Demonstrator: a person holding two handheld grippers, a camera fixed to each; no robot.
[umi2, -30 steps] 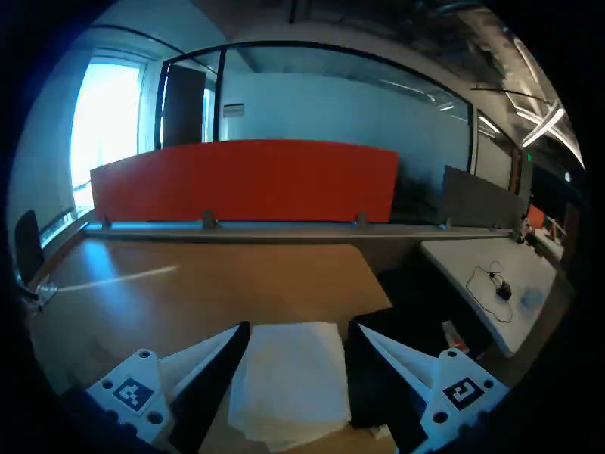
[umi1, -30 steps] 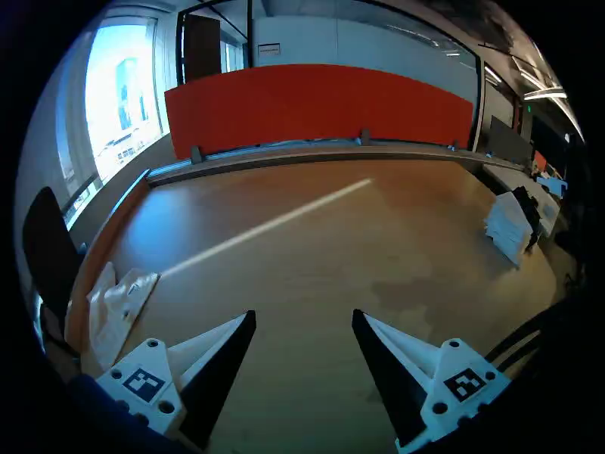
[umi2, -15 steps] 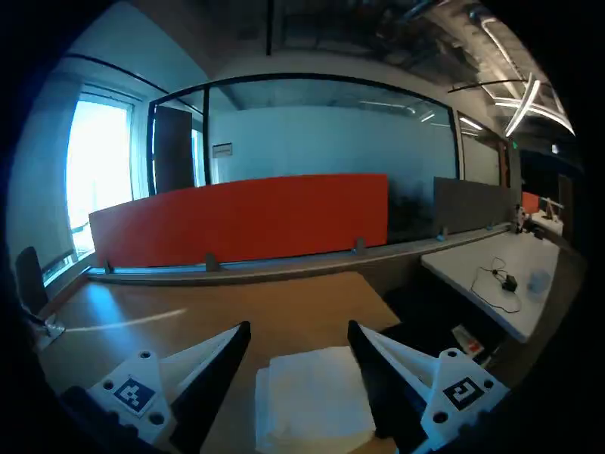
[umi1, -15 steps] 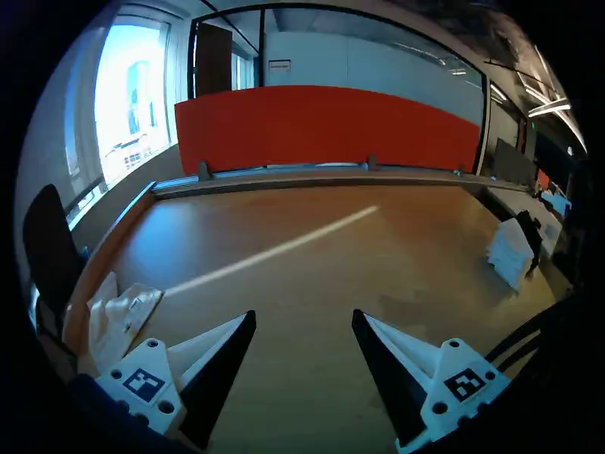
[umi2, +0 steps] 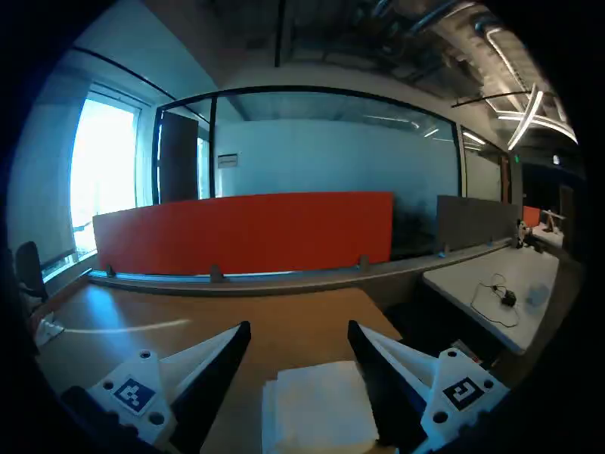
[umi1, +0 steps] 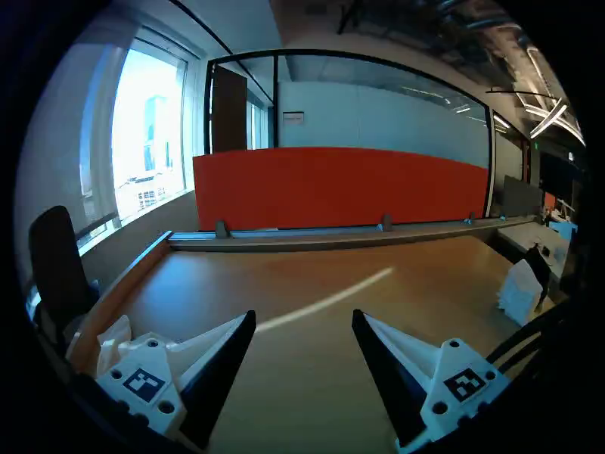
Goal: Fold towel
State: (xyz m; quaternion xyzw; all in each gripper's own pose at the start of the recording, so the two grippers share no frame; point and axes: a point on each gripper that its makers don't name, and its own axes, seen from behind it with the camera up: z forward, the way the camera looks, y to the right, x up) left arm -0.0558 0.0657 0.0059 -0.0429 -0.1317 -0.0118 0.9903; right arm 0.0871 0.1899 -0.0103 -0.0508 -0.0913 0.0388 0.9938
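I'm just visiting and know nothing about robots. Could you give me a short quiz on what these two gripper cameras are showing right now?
1. True or false: the right gripper is shut on the folded white towel stack.
2. What stands along the far edge of the wooden table? A) a green curtain B) a long orange-red divider panel C) a bookshelf
3. Fill in the blank: the left gripper is ____ (open or shut), with bare table between its fingers.

Key
1. False: its fingers stand wide apart, and the towel stack lies on the table between them.
2. B
3. open
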